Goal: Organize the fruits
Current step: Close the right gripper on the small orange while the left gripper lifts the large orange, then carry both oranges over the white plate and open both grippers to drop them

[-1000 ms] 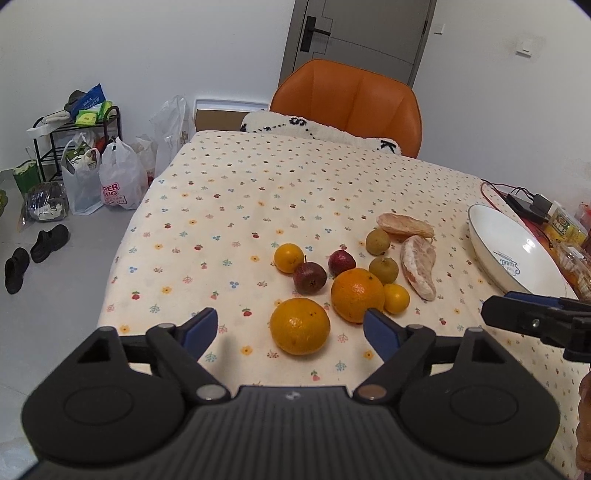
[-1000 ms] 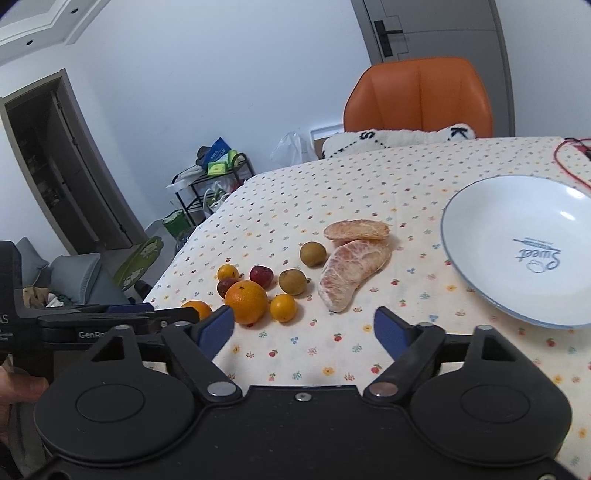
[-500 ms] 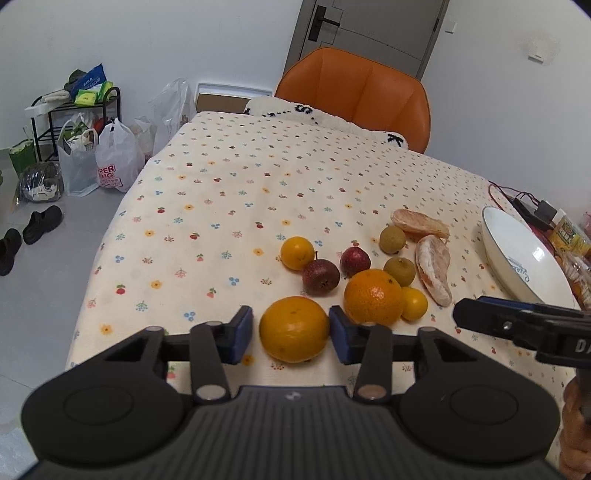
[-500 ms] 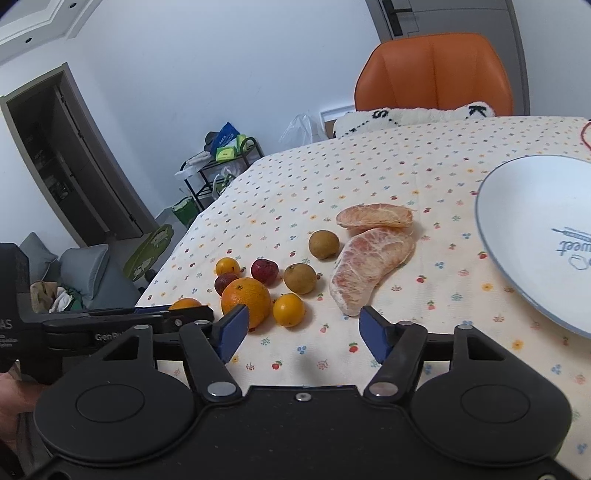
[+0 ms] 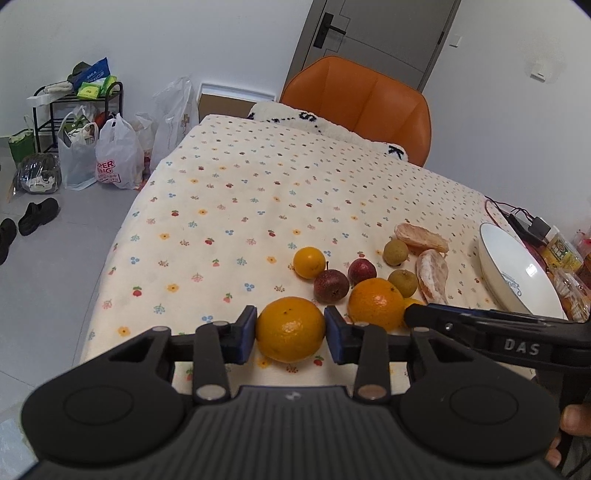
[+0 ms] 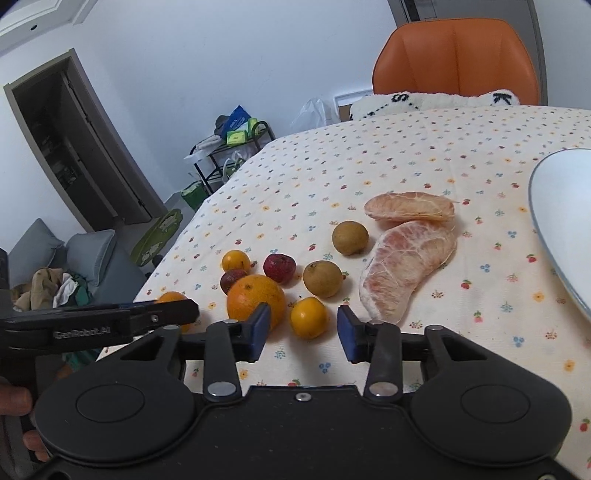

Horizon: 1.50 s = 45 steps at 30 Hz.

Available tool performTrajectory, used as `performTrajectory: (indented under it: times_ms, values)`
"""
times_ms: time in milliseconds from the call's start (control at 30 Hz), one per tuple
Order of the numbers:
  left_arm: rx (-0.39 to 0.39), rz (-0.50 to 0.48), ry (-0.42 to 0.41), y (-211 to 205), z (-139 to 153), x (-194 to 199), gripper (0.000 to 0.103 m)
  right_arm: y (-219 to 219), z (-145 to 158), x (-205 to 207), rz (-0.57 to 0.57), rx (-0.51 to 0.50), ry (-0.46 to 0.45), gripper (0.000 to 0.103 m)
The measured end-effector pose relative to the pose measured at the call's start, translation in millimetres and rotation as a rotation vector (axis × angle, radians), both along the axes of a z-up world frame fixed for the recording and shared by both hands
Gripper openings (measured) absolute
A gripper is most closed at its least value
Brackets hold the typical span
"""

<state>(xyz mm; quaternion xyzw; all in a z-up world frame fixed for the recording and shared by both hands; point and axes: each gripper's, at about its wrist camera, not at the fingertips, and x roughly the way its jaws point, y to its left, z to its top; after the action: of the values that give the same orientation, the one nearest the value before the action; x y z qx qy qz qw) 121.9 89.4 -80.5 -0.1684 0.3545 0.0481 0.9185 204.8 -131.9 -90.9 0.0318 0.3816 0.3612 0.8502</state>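
Floral-clothed bench [image 5: 229,206] holds two large oranges; left tongs [image 5: 290,334] clench one round orange [image 5: 290,329], right tongs [image 6: 302,332] gape.

Walls: plain white [image 5: 184,44].
Door: grey, dark handle [image 5: 384,33].
Floor: grey, smooth [image 5: 48,280].
Chair: orange, at table's far end [image 5: 362,107].
Tablecloth: cream, small floral print [image 5: 251,192].
Rack: black metal, cluttered [image 5: 59,107], plastic bags [image 5: 114,155] beside.
Shoes: black, on floor [image 5: 37,216].
Doorway: dark [image 6: 74,147].
Sofa: grey cushions [image 6: 55,254].
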Motion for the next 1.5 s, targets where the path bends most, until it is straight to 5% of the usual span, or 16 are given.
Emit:
performTrajectory:
  times_ms: [133, 867, 1500]
  values:
    - [0.004, -0.006, -0.007, -2.3, 3.5, -0.5, 0.038, -1.0, -4.3, 4.0, -0.002, 0.008, 0.005, 0.022]
    - [0.070, -0.086, -0.124, -60.6, 57.4, -8.7, 0.038, -55.1, 32.3, -22.8, -0.059, 0.106, -0.081, 0.021]
    - [0.079, -0.173, -0.179, -125.8, 74.0, 7.9, 0.038, -113.8, 50.0, -29.6, -0.169, 0.130, -0.151, 0.021]
